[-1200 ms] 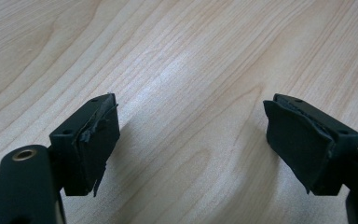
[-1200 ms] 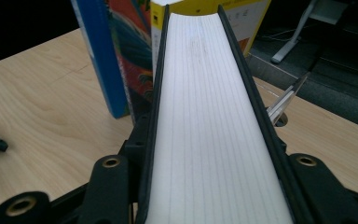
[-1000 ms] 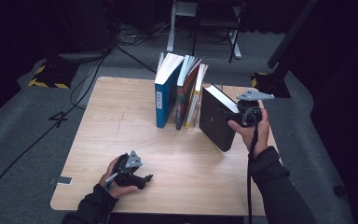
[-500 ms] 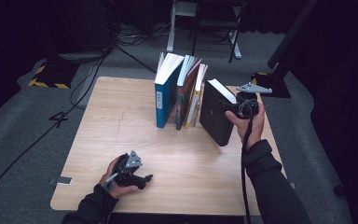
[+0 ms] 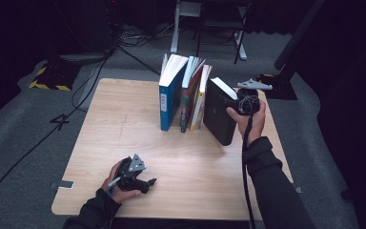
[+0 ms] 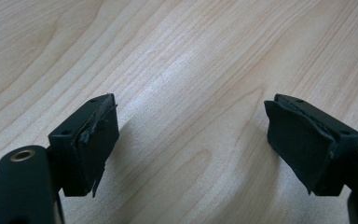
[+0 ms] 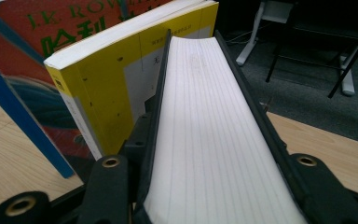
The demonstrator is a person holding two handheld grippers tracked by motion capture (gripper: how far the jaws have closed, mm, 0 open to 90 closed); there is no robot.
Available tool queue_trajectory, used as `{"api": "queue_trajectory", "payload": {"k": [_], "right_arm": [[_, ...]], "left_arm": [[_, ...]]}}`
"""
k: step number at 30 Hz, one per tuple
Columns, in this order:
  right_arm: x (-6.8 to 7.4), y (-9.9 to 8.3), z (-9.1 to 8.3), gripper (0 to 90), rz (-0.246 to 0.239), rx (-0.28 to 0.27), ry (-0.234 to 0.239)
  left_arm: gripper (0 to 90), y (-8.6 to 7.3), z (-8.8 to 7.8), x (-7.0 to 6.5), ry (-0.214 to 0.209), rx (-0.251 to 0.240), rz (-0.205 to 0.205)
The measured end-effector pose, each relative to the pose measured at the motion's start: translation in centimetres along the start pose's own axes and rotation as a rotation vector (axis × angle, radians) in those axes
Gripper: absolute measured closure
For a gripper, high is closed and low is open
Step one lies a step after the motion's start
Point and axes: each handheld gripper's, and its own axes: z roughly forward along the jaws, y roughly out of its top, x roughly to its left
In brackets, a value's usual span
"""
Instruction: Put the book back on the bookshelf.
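Note:
A thick black-covered book (image 5: 218,117) stands on its lower edge at the right end of a row of upright books, tilted, its top beside the yellow book (image 5: 199,100). My right gripper (image 5: 238,101) is shut on it from the right. In the right gripper view the jaws clamp both covers, with the white page block (image 7: 214,130) between them and the yellow book (image 7: 107,84) close on the left. My left gripper (image 5: 145,183) lies low at the table's front left. It is open, and its pads (image 6: 95,140) stand wide apart over bare wood.
The row also holds a tall blue book (image 5: 169,102) and a red one (image 5: 187,102), all near the back of the wooden table (image 5: 124,124). Dark floor, cables and chair legs (image 5: 238,43) lie beyond the far edge.
My right hand has carried the black book left and away from me, closer to the yellow book and more upright. The left hand has kept still.

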Motion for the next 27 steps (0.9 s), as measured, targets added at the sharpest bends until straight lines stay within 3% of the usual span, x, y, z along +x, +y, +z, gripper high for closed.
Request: {"api": "queue_trajectory", "payload": {"k": [18, 27], "right_arm": [[-0.6, 0.2, 2.5, 53.4, 0.057, -0.047, -0.058], [-1.0, -0.5, 2.6, 53.1, 0.065, -0.054, -0.04]], "left_arm": [[17.2, 0.0, 0.0, -0.1, -0.003, 0.001, 0.004], [17.1, 0.0, 0.0, -0.2, -0.007, -0.001, 0.005]]}}
